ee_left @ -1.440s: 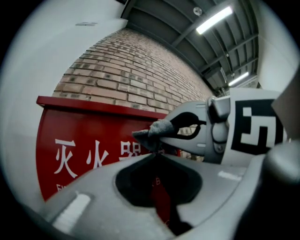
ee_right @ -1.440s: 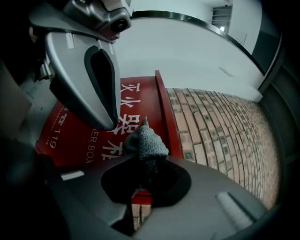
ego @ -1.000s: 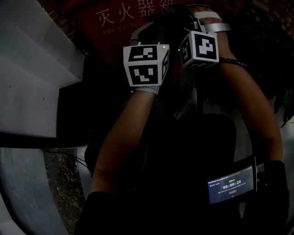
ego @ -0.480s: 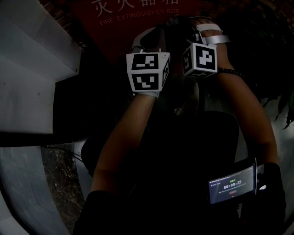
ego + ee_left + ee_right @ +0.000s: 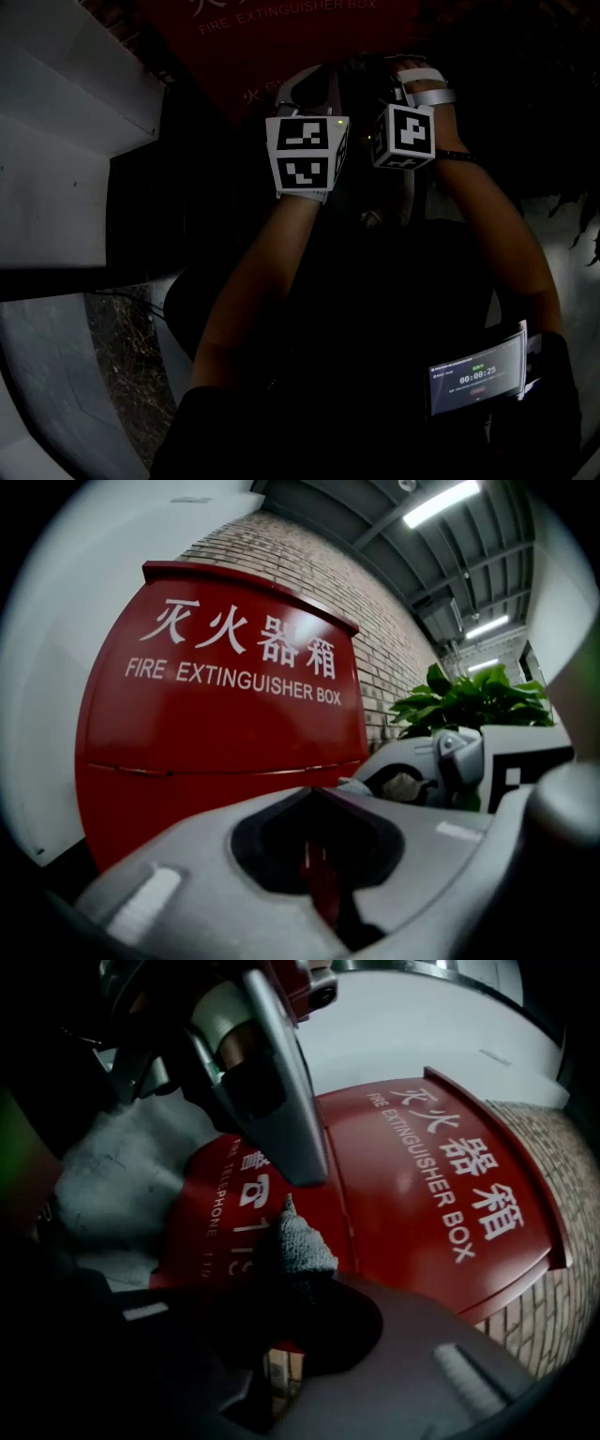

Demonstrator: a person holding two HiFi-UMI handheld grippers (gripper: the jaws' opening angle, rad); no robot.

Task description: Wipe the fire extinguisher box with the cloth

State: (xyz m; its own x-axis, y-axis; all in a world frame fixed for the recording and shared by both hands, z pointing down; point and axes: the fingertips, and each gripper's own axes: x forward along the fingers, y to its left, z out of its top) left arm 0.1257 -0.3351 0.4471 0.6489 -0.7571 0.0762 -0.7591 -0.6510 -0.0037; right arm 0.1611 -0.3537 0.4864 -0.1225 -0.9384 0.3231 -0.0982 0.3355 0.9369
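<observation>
Fire extinguisher box [image 5: 225, 733] sits dead ahead of both tongs; in the head view its red face fills the upper middle of the frame, beyond them. Right tongs [image 5: 300, 1302] are clamped on the cloth [image 5: 297, 1238], a grey knit nub poking past the tips toward the lower red panel with the telephone lettering. Cannot tell if the cloth touches the paint; looks near, not confirmed. Left tongs [image 5: 315, 850] are closed to a thin slit with nothing held, only the red of the box showing through the gap. In the right gripper view the left tongs cross the upper left of the frame, in front of the box, tips close to the cloth. Box lettering runs diagonally there, so the right tongs are rolled relative to the face; it reads level in the left gripper view. Judgement: right is the working side, the stroke should run along the wide face, and the left tongs sit in its way. Plant [image 5: 469, 700] and brick wall [image 5: 375, 630] lie right of the box in the left gripper view, off the red face
</observation>
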